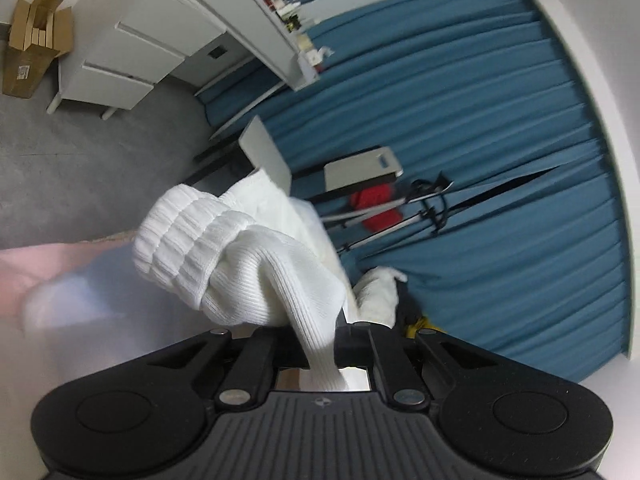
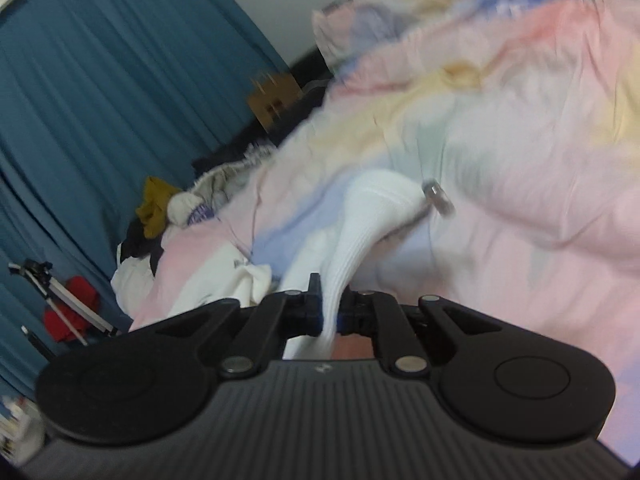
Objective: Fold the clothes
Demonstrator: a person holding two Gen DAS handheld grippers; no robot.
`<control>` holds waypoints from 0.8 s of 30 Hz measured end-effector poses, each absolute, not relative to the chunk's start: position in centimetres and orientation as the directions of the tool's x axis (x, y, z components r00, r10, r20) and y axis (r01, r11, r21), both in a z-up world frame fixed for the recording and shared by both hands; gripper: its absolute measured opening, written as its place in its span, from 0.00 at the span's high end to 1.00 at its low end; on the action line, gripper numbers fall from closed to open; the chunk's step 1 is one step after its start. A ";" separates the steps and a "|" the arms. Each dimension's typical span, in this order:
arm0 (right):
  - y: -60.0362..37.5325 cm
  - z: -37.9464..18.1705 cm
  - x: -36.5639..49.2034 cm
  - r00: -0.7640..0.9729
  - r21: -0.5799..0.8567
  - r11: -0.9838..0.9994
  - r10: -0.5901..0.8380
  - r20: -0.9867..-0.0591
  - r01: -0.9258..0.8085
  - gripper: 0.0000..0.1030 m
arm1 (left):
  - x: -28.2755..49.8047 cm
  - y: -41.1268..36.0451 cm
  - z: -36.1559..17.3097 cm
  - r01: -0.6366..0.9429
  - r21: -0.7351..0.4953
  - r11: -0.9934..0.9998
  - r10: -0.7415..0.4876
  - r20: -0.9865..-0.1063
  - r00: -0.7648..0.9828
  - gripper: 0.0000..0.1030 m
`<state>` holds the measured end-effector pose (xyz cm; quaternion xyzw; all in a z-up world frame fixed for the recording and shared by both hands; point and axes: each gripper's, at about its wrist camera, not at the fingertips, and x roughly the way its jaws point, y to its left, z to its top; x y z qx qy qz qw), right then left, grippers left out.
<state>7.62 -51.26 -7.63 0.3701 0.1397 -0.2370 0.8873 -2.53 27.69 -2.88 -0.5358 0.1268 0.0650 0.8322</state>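
Left wrist view, nearest first: the left tongs (image 1: pixel 335 334) are closed on a strip of a white ribbed knit garment (image 1: pixel 236 256), which runs up from between the jaws and bunches into a thick roll just ahead and to the left. Beyond the roll, a pale pastel bed cover (image 1: pixel 60 280) lies to the left, blurred; farther off stand a grey floor (image 1: pixel 80 168), a white drawer unit (image 1: pixel 132 52) and a blue curtain (image 1: pixel 480 140).

Right wrist view, nearest first: the right tongs (image 2: pixel 329 312) pinch another fold of the white ribbed knit garment (image 2: pixel 372 216), which rises ahead of the jaws and hangs clear above the pastel bed cover (image 2: pixel 500 160). A heap of other clothes (image 2: pixel 168 208) lies far to the left, at the bed's edge.

Step in hand, as judged: the garment is held aloft by both tongs, bunched and not yet spread, so folding proper has not begun. The next move calls for drawing the tongs apart to open the fabric, then lowering it flat onto the bed. The knit looks thick, soft and stretchy, likely to sag and twist.
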 end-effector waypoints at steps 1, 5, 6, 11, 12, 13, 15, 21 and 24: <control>-51.2 -7.3 7.2 0.853 0.594 0.616 -0.319 -0.412 0.518 0.92 | -3.0 27.7 -2.5 -0.242 -0.877 0.416 -0.030 -0.279 0.960 0.93; -50.7 -6.4 6.6 0.860 0.590 0.628 -0.324 -0.395 0.508 0.92 | -4.3 28.3 -0.8 -0.251 -0.872 0.421 -0.047 -0.297 0.954 0.93; -50.5 -6.4 6.7 0.861 0.586 0.634 -0.323 -0.394 0.506 0.92 | -4.3 28.4 -0.4 -0.257 -0.869 0.423 -0.048 -0.305 0.951 0.93; -49.9 -5.9 6.9 0.870 0.576 0.654 -0.318 -0.377 0.489 0.92 | -3.0 28.8 1.5 -0.295 -0.850 0.436 -0.041 -0.346 0.937 0.93; -49.8 -5.8 6.9 0.871 0.575 0.658 -0.319 -0.373 0.487 0.92 | -2.6 28.8 1.9 -0.302 -0.847 0.438 -0.038 -0.353 0.935 0.93; -49.8 -5.7 7.1 0.874 0.579 0.658 -0.316 -0.369 0.482 0.92 | -2.0 28.8 2.2 -0.308 -0.843 0.441 -0.033 -0.358 0.933 0.93; -49.9 -5.5 7.6 0.881 0.592 0.655 -0.309 -0.358 0.470 0.92 | -0.2 28.8 2.9 -0.317 -0.839 0.443 -0.024 -0.364 0.931 0.93; -49.7 -3.7 12.5 0.906 0.624 0.656 -0.288 -0.311 0.423 0.92 | 8.2 29.5 5.2 -0.327 -0.852 0.408 -0.015 -0.364 0.931 0.93; -49.4 -1.9 17.8 0.908 0.597 0.685 -0.292 -0.302 0.418 0.92 | 13.2 29.9 6.8 -0.295 -0.865 0.405 -0.005 -0.325 0.946 0.92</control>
